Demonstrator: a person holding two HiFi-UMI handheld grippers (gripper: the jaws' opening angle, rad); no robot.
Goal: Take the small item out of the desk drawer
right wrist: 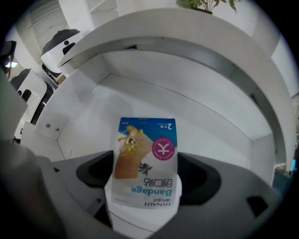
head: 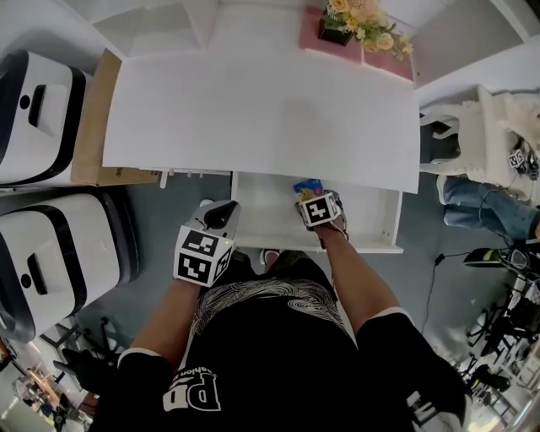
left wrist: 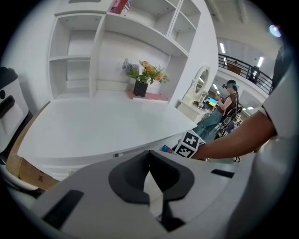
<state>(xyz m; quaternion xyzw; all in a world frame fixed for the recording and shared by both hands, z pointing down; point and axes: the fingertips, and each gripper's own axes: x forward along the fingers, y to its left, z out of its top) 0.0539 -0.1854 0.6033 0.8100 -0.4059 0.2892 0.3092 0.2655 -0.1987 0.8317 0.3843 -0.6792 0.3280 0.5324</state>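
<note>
The white desk [head: 253,110] has its drawer [head: 371,246] pulled out. In it lies the small item, a flat bandage packet [right wrist: 145,158] with a blue edge, also glimpsed in the head view [head: 307,185]. My right gripper [right wrist: 147,176] points steeply down into the drawer [right wrist: 117,100]. Its jaws stand wide, with the packet between them on the drawer floor. In the head view the marker cube of the right gripper [head: 317,199] covers most of the packet. My left gripper [head: 218,214] hangs at the drawer's front left corner. In its own view the left gripper [left wrist: 154,186] holds nothing, pads almost meeting.
A flower pot [head: 348,25] on a pink mat stands at the desk's back right. Shelves [left wrist: 117,51] rise behind the desk. White-and-dark cases [head: 38,110] and a cardboard panel [head: 89,118] sit on the left. A white chair [head: 506,126] and a person's legs [head: 481,202] are on the right.
</note>
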